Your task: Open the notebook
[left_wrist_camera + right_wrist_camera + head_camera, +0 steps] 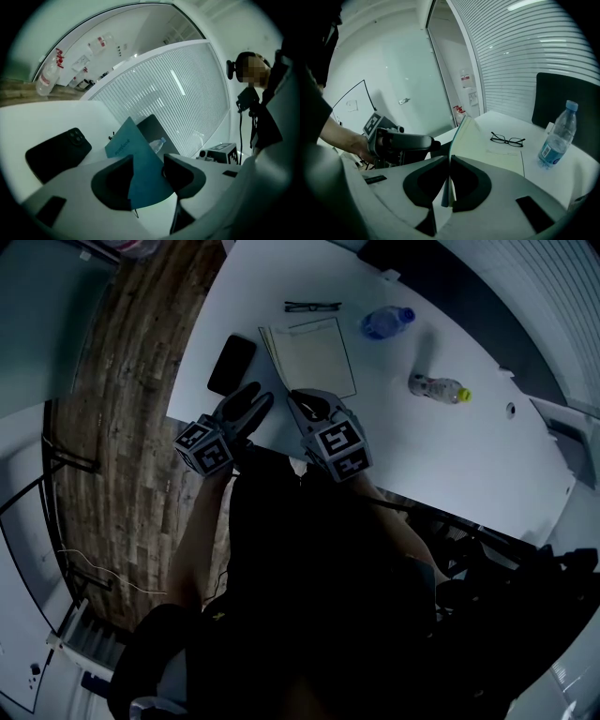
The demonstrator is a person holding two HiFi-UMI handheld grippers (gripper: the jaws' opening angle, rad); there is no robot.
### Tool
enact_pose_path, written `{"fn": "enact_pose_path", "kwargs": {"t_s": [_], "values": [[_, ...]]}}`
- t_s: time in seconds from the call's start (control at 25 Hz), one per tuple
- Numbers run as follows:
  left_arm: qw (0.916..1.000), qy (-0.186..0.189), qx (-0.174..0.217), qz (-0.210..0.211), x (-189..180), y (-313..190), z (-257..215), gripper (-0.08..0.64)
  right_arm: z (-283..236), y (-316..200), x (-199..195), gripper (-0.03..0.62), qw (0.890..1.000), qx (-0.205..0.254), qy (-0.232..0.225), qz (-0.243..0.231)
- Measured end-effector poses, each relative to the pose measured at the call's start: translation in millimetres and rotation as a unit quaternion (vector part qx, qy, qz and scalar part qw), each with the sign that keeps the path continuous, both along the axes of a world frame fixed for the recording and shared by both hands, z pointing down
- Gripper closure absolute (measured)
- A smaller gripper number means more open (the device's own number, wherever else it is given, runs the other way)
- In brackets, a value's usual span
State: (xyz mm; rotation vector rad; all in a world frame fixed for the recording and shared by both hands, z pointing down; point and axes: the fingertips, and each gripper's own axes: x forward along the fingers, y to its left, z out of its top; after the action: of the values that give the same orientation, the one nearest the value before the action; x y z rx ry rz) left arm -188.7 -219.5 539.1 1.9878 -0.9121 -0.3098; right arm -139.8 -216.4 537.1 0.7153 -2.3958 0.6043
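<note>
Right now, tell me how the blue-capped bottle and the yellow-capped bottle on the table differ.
The blue-capped bottle stands upright, while the yellow-capped bottle lies on its side. The blue-capped bottle is close to the glasses and the notebook, while the yellow-capped bottle lies farther from them along the table. Both are plastic bottles with their caps on, resting on the same white table.

We count one notebook (pixel 314 357), one phone (pixel 232 364) and one pair of glasses (pixel 312 307) on one white table (pixel 450 456). We also count two bottles, a blue bottle (pixel 386 322) and a yellow-capped bottle (pixel 438 388), and two grippers, the left gripper (pixel 261 396) and the right gripper (pixel 298 397).
</note>
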Motion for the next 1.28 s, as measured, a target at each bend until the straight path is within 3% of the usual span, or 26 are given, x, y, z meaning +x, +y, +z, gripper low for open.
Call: {"fn": "enact_pose_path", "kwargs": {"t_s": [0.24, 0.64, 1.28], "values": [[0.9984, -0.030, 0.034, -0.035, -23.5, 7.6, -7.0, 0.420, 5.2, 7.0, -20.6, 0.552, 0.999, -0.006, -0.009, -0.038], [0.9939, -0.040, 0.036, -0.097, -59.4, 21.6, -2.1, 0.422, 25.8, 24.1, -56.6, 0.552, 0.995, -0.041, -0.005, -0.090], [0.9895, -0.043, 0.030, -0.135, -89.5, 38.7, 13.6, 0.422, 63.9, 36.3, -89.3, 0.554, 0.990, -0.073, 0.001, -0.120]]}}
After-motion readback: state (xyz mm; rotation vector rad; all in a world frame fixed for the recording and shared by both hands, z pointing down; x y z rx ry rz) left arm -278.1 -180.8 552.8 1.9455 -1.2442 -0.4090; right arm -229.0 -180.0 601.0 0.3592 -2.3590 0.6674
